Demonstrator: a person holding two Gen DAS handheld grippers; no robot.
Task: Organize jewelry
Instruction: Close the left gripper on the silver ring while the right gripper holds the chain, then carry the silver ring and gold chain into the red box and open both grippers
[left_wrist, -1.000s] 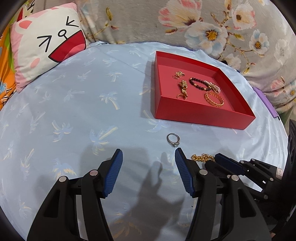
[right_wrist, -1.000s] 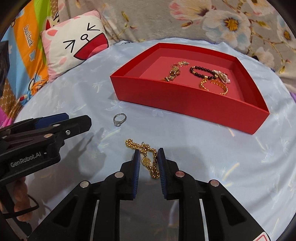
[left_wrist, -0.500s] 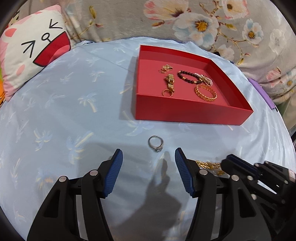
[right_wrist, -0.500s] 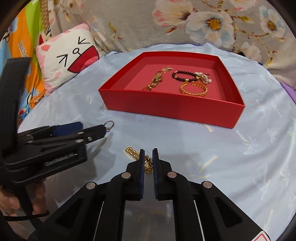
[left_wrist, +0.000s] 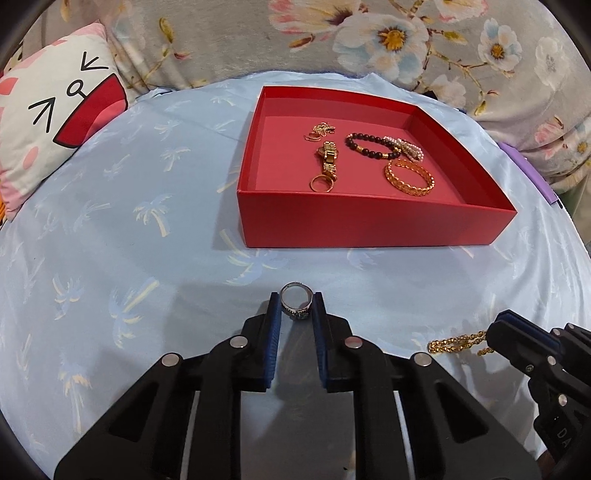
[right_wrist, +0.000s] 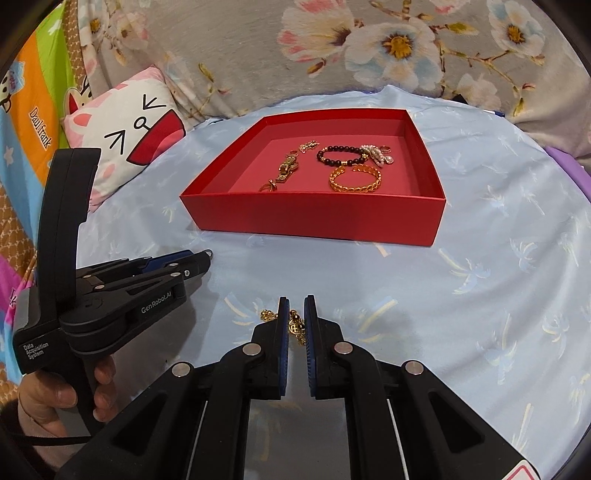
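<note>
A red open box (left_wrist: 369, 225) (right_wrist: 314, 221) lies on the light blue cloth and holds several pieces: a gold bangle (left_wrist: 409, 177), a dark bead bracelet (left_wrist: 365, 144), a gold watch-like piece (left_wrist: 328, 158). My left gripper (left_wrist: 296, 304) is shut on a silver ring (left_wrist: 295, 302), held just above the cloth in front of the box. My right gripper (right_wrist: 295, 314) is shut on a gold chain (right_wrist: 293, 325); the chain (left_wrist: 456, 341) hangs from its tips in the left wrist view.
A pink and white cartoon cushion (left_wrist: 55, 122) lies at the back left. A floral grey blanket (left_wrist: 369, 37) runs along the back. A purple object (left_wrist: 524, 166) sits beyond the box at the right edge. A hand (right_wrist: 66, 398) holds the left gripper's handle.
My left gripper moved over the silver ring, closed on it and lifted it. My right gripper closed on the gold chain and raised it off the cloth.
</note>
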